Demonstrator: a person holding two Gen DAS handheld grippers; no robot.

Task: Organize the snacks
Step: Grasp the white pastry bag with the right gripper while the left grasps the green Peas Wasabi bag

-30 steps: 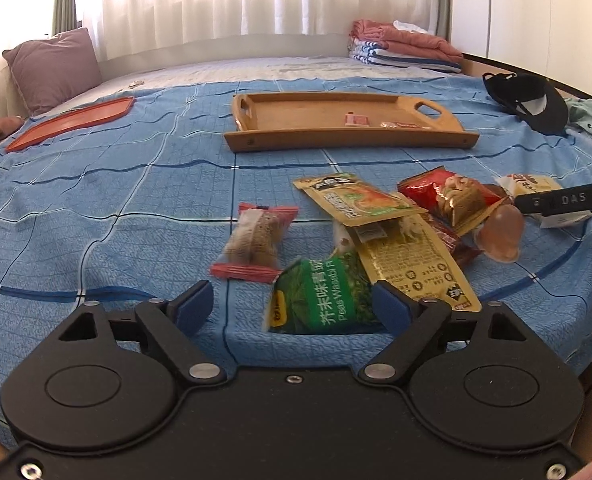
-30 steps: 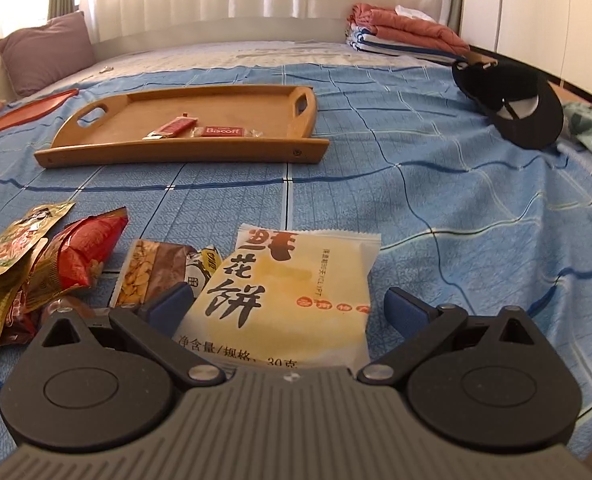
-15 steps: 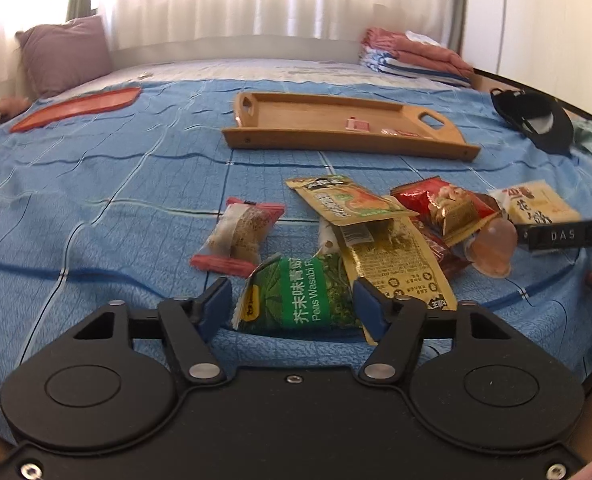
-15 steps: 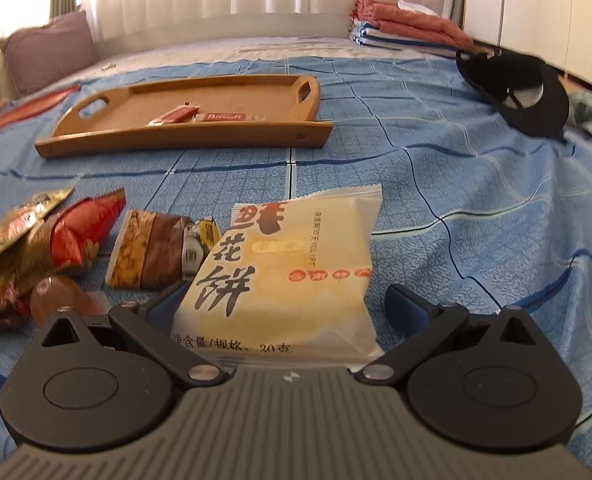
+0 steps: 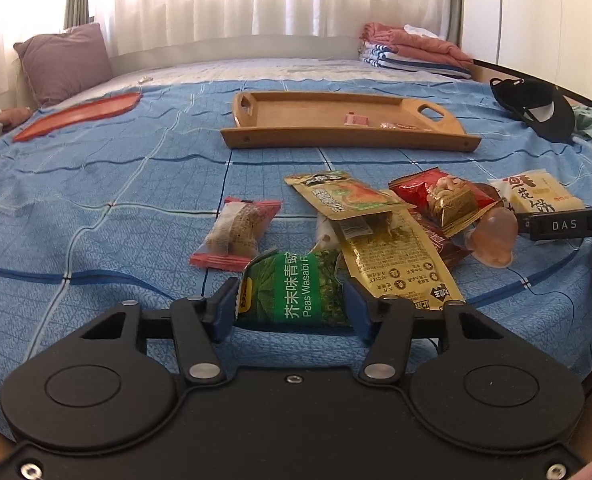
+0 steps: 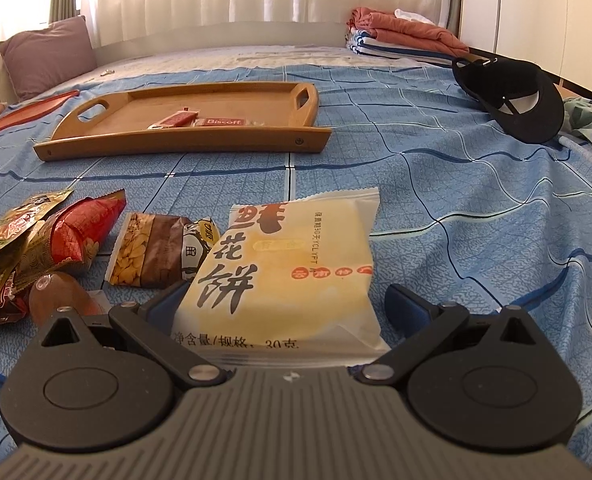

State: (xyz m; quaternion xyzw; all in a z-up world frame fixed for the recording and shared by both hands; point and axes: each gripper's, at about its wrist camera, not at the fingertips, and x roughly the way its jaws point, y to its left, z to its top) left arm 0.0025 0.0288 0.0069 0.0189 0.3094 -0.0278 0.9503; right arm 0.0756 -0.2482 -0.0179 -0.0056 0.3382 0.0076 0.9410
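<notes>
Left hand-held gripper [image 5: 291, 308] low at 6 o'clock of its view, jaws closing on the green wasabi-pea packet [image 5: 296, 288]; blue pads [image 5: 221, 314] stood at both packet edges, seemingly touching, the packet's far end lifted off the blue bedspread [image 5: 95, 200].

Loose snacks lay in a heap at 2 to 3 o'clock of that packet: gold pouch [image 5: 400, 264], yellow-green pouch [image 5: 344, 196], red packet [image 5: 440, 196], jelly cup [image 5: 494, 236]. A pink-ended wrapped cake [image 5: 237, 232] lay apart at 11 o'clock.

Right hand-held gripper [image 6: 283, 312] straddled the pale flower-cake packet [image 6: 296, 264], jaws wide. Left pad hidden behind the wrapper; right pad [image 6: 406, 304] stood clear of it. No grip seen. Peanut packet [image 6: 155, 256] lay just beside it at 9 o'clock.

Wooden tray [image 6: 183, 140] at 11 o'clock in the right view, well apart from the heap, held a Biscoff biscuit [image 6: 223, 122] and a red stick packet [image 6: 173, 121]. Black cap [image 6: 512, 96] at 2 o'clock. Red tray [image 5: 79, 116] at 10 o'clock in the left view.
</notes>
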